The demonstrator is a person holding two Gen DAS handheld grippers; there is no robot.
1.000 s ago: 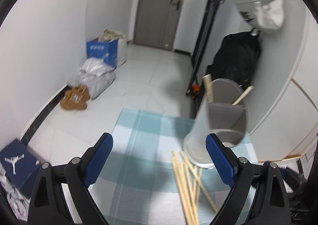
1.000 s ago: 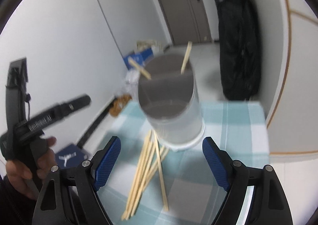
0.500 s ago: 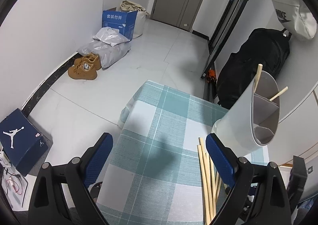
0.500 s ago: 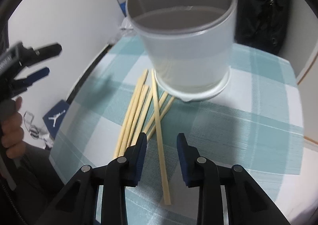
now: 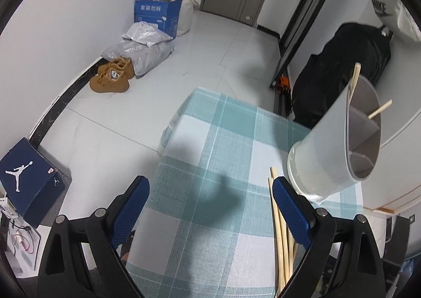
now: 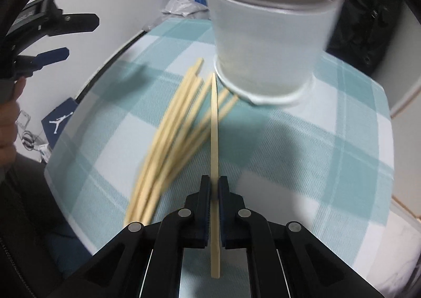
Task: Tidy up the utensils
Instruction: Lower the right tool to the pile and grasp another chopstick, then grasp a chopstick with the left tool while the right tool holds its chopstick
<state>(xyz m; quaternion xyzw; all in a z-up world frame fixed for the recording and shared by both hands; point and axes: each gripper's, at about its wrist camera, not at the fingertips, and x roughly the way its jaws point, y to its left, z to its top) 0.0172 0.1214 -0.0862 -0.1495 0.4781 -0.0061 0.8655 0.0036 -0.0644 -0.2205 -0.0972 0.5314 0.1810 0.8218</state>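
My right gripper (image 6: 214, 187) is shut on one wooden chopstick (image 6: 214, 124), which runs forward toward the grey utensil holder (image 6: 271, 35). Several more chopsticks (image 6: 168, 140) lie fanned on the checked tablecloth (image 6: 302, 140) just left of it. In the left wrist view the divided holder (image 5: 334, 150) stands at the right with two chopsticks (image 5: 355, 79) sticking out of it. My left gripper (image 5: 210, 208) is open over bare cloth, its right finger beside the loose chopsticks (image 5: 280, 232). The left gripper (image 6: 55, 37) also shows at the left of the right wrist view, held by a hand (image 6: 8, 124).
The small table's edges drop to a white tiled floor (image 5: 131, 119). On the floor lie a dark blue shoebox (image 5: 26, 177), brown shoes (image 5: 113, 77), grey bags (image 5: 142, 48) and a blue carton (image 5: 158, 16). A black backpack (image 5: 339, 74) leans on the wall behind the holder.
My right gripper dropped toward the table and went from wide open to shut on one chopstick. My left gripper tilted downward and sank a little, staying open.
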